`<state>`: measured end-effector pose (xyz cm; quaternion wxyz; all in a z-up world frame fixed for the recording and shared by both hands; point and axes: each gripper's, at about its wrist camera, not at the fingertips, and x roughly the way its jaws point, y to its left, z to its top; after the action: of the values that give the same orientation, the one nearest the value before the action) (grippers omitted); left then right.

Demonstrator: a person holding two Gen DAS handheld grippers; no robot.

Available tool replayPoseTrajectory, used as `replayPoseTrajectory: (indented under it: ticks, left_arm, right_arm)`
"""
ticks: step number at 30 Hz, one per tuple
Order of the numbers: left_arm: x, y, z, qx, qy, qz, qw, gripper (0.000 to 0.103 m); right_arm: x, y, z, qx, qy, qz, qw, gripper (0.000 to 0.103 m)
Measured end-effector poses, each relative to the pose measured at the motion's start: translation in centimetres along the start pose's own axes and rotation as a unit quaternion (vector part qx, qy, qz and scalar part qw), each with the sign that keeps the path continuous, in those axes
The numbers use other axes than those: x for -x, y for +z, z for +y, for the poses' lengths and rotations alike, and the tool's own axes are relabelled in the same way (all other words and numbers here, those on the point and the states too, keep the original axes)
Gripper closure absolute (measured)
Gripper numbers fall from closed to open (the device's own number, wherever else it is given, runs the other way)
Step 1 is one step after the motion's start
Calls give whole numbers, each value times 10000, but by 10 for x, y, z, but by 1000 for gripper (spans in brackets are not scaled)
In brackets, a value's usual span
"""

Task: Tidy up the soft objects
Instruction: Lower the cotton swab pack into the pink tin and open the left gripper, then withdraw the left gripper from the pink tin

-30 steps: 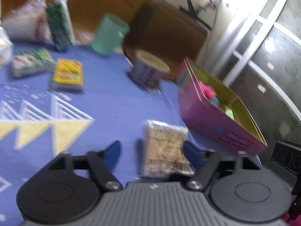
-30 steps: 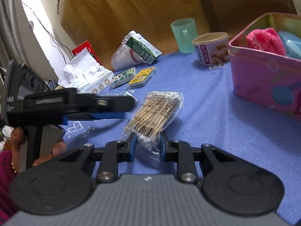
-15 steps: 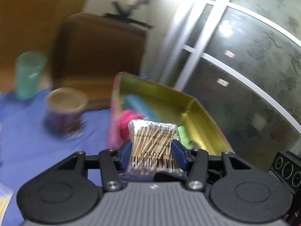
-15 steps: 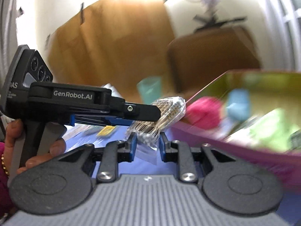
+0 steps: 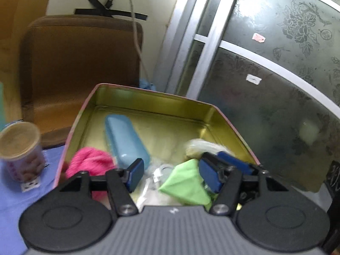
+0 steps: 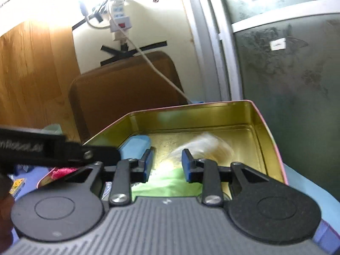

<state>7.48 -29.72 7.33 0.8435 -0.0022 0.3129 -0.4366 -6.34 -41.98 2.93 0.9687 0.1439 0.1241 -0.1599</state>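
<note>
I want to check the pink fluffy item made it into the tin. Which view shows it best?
The left wrist view: the pink fluffy item lies in the tin's near left corner beside the blue case. The right wrist view shows only a sliver of it under the left gripper.

blurred swab bag [image 6: 204,146], cut-off cup [image 5: 20,150]

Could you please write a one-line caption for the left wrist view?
Open left gripper over the tin holding a blue case, pink cloth and green cloth.
</note>
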Motion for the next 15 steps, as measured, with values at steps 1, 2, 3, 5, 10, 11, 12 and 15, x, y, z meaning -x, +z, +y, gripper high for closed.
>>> replayPoseTrajectory:
  ticks: [1,2,3,5,10,11,12,15]
  left_arm:
    - [4,-3,3,0,14,-28,10000,44]
    - [10,-6,5,5,34,-57,10000,44]
    - [15,-9,8,6,70,-84,9999,44]
    - [28,-15,12,-11,196,-150,9997,44]
    - [55,-30,24,37,509,-216,9985,44]
    - [62,-35,27,30,574,-255,9980,43]
    - [68,-38,28,-9,666,-315,9973,40]
    - [85,-49,38,-50,848,-331,9958,38]
  right_arm:
    - [3,-2,-1,1,-9,-17,10000,68]
    - [7,-5,-2,-41,30,-13,10000,68]
    - [9,-7,-3,-111,92,-14,9999,68]
    - [16,-12,-1,-163,180,-21,9997,68]
    - [36,-17,20,-123,305,-129,9994,68]
    - [38,-18,25,-57,306,-179,9994,68]
    - [42,-18,29,4,315,-236,9992,68]
    - [50,-20,41,96,364,-342,9987,68]
